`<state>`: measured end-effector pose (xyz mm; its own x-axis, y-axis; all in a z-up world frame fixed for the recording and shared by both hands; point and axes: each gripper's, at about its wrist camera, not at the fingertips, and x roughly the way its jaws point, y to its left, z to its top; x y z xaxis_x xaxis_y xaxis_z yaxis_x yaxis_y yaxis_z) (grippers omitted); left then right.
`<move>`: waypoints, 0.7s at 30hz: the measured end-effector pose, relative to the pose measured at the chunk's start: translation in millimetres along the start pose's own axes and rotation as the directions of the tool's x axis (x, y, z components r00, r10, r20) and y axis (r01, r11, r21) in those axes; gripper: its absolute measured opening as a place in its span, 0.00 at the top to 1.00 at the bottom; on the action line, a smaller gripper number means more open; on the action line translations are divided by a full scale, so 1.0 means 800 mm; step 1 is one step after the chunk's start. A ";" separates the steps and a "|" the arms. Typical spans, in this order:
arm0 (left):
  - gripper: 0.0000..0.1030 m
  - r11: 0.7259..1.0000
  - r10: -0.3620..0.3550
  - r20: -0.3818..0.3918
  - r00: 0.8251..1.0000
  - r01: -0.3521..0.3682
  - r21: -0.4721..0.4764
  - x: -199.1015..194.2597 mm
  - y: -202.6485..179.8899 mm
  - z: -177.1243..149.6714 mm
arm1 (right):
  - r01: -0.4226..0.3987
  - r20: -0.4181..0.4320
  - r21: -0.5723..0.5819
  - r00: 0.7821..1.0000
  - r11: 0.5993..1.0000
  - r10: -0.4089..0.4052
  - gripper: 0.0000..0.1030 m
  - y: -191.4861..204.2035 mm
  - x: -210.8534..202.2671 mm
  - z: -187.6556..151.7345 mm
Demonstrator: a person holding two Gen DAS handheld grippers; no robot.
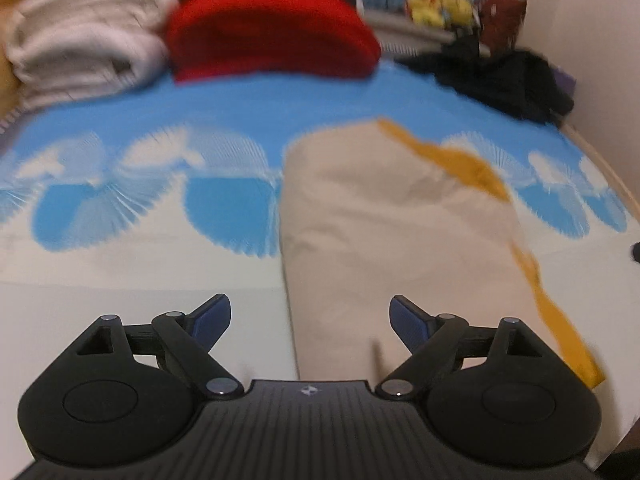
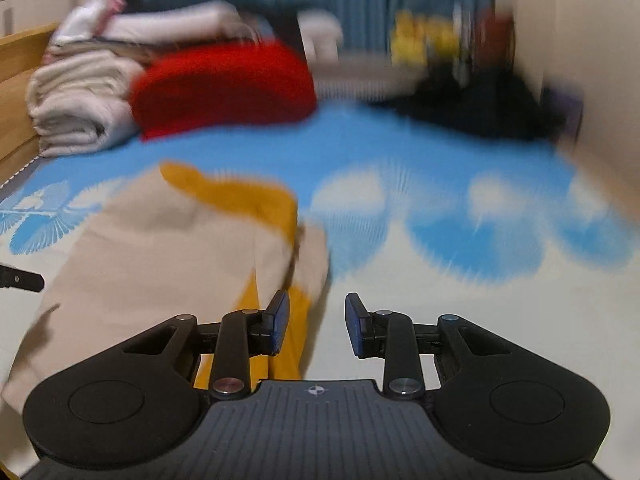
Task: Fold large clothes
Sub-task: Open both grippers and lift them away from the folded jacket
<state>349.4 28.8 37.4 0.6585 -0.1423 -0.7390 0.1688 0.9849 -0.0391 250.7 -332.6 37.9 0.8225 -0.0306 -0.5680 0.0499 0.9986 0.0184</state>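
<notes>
Blue-padded fingers of the left gripper (image 1: 310, 322) are spread wide and empty above the near end of the beige garment (image 1: 400, 240); the right gripper (image 2: 316, 326) is released too, the garment lying just left of it on the blue-and-white bed sheet (image 2: 440, 152). Farther back sit a red cushion (image 1: 272, 32) and folded white blankets (image 1: 84, 40).

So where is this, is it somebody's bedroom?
Most likely a bedroom. The beige garment lies on a bed covered by a blue and white sheet, with a wooden bed frame at the side. Folded blankets are stacked at the far end, and yellow plush toys sit beyond.
</notes>
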 end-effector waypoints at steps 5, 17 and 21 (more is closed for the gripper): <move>0.11 0.998 0.054 0.167 0.984 -0.048 -0.040 -0.121 -0.016 -0.032 | 0.060 0.243 -0.024 0.969 0.998 -0.052 0.69 0.022 -0.125 -0.001; 0.00 0.999 0.039 0.341 0.939 -0.048 0.017 -0.303 -0.101 -0.185 | -0.005 0.385 0.164 0.921 0.986 -0.059 0.36 0.043 -0.324 -0.081; 0.00 0.998 0.064 0.196 0.979 -0.061 -0.018 -0.270 -0.104 -0.231 | -0.011 0.242 0.158 0.970 0.987 -0.028 0.36 0.076 -0.312 -0.117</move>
<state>57.6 -4.4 75.7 0.7989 -0.0960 -0.5937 0.1152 0.9933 -0.0056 -4.7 -260.4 103.6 0.9334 -0.0678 -0.3525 0.1294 0.9795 0.1542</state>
